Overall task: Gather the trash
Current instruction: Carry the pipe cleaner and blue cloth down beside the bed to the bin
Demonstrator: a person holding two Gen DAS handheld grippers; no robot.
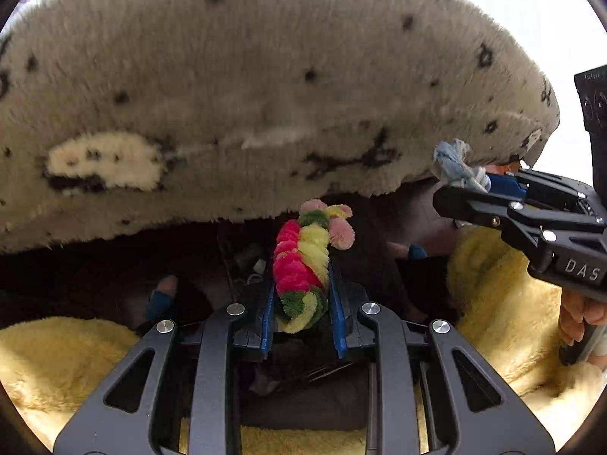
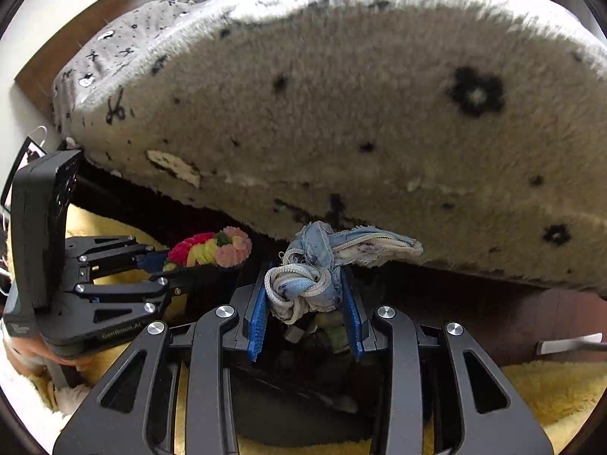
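Two tools point down, each clamped on a scrap. Left tool (image 1: 301,295) grips a fluffy pink, yellow and green twist (image 1: 303,265); right tool (image 2: 305,295) grips a knotted blue denim strip with a zipper (image 2: 322,265). Beyond both tips hangs a grey spotted fleece blanket (image 1: 265,76); below them, yellow plush fabric (image 1: 493,284) surrounds a dark opening with blurred contents.
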